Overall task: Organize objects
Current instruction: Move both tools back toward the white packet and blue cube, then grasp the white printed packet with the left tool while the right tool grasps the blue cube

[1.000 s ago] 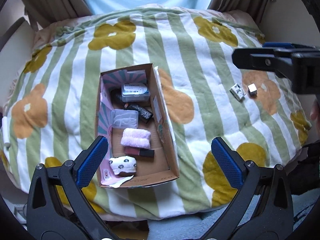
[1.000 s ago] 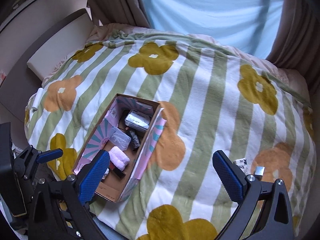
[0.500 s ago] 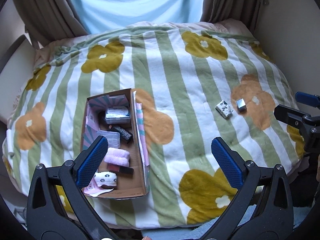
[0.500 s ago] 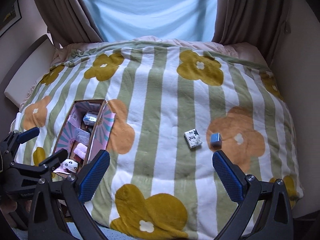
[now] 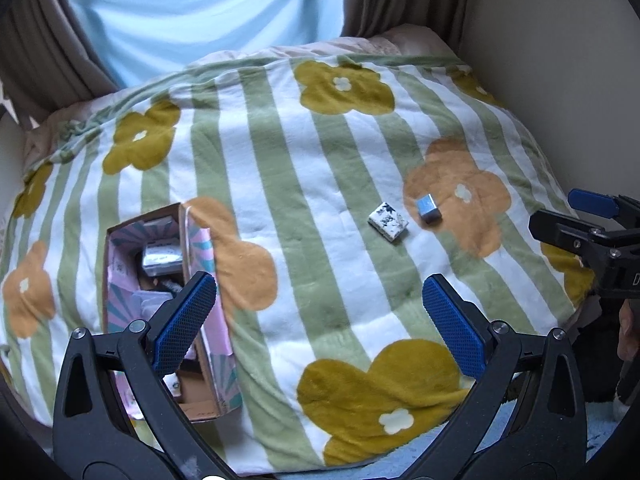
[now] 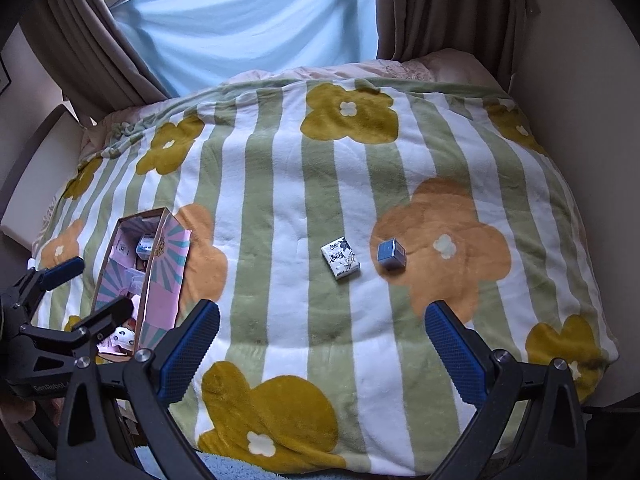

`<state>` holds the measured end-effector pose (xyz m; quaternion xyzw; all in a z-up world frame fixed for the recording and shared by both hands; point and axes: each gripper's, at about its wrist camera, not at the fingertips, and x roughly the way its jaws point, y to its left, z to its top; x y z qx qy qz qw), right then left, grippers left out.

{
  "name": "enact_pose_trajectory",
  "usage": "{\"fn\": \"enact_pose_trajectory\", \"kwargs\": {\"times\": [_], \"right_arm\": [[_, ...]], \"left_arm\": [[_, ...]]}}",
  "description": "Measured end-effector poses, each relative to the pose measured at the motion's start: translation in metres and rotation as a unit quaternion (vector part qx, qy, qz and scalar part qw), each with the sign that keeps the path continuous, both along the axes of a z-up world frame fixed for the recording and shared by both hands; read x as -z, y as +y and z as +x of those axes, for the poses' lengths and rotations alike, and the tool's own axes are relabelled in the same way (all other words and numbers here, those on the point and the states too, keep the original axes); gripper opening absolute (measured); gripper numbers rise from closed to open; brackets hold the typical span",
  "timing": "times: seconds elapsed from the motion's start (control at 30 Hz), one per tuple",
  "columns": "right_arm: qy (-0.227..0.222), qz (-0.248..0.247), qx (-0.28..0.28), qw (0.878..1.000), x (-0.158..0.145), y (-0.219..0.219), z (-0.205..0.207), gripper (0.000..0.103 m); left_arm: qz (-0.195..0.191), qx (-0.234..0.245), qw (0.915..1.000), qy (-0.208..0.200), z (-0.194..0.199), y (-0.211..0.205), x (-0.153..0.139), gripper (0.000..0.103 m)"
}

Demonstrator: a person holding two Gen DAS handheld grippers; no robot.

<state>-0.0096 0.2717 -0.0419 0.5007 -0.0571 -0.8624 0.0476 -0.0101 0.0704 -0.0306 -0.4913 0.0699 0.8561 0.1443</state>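
Left gripper [image 5: 319, 312]: jaws spread wide, nothing between the blue pads; it hovers above the near edge of the bed. Right gripper [image 6: 322, 340]: jaws likewise spread and empty, also over the near edge.

Each view shows the other gripper at its margin: the left wrist view has the right gripper at the far right, the right wrist view has the left gripper at the lower left.

The cardboard box [image 5: 200, 410] sits on the striped, flowered blanket [image 5: 280, 168] at the left. The left wrist view looks into its far end, where small packed items lie; the near end is hidden by the left finger. The right wrist view shows mainly its pink and teal outer wall [image 6: 166, 276].

Two loose items lie on the blanket, well apart from the box: a white patterned packet [image 6: 340, 260] and, just beside it to the right, a small blue-grey cube [image 6: 391, 254] on an orange flower. The right wrist view shows both more closely.
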Motion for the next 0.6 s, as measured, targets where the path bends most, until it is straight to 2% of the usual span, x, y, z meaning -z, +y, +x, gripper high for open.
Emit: {"fn": "enact_pose_trajectory", "kwargs": {"times": [0.13, 0.27, 0.47, 0.6], "right_arm": [[-0.004, -0.021, 0.016, 1.0, 0.005, 0.027, -0.016, 0.102], [-0.016, -0.037, 0.032, 0.999, 0.023, 0.054, -0.036, 0.102], [-0.037, -0.07, 0.049, 0.996, 0.073, 0.09, -0.076, 0.101], [-0.061, -0.103, 0.069, 0.99, 0.117, 0.107, -0.104, 0.092]], "left_arm": [[-0.006, 0.048, 0.9988, -0.009, -0.019, 0.035, 0.01, 0.103], [-0.017, 0.097, 0.995, -0.02, -0.046, 0.071, 0.032, 0.103], [-0.043, 0.157, 0.9855, -0.049, -0.092, 0.12, 0.092, 0.103], [-0.059, 0.188, 0.9786, -0.058, -0.113, 0.144, 0.139, 0.103]]}}
